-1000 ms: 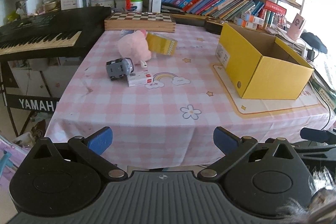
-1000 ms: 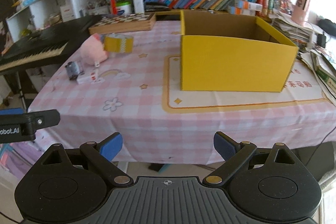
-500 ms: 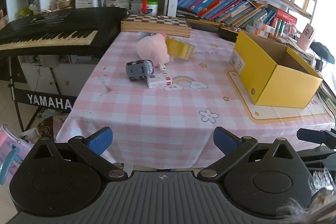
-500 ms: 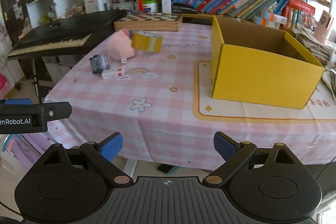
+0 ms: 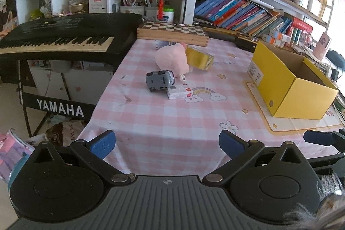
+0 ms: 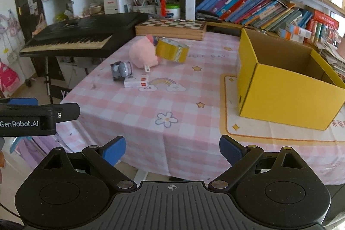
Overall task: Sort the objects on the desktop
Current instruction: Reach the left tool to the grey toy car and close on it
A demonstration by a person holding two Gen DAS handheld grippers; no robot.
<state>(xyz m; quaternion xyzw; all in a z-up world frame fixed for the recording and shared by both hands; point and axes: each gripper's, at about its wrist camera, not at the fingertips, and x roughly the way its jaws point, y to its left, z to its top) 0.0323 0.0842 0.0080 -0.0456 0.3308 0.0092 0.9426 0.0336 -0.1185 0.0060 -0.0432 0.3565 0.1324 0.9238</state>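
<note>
1. Hovering off the near edge of the desk, I hold my left gripper with its jaws spread wide and nothing between them.
2. My right gripper hangs beside it, jaws equally released and empty.
3. A pink plush toy lies toward the far left part of the desk, with a yellow tape roll leaning against its right side.
4. A grey toy car sits just in front of the plush, and a small white box with red marks touches the car's near right side.
5. The open yellow box stands near the right edge, well apart from that cluster.
6. A chessboard case lies along the far edge.
</note>
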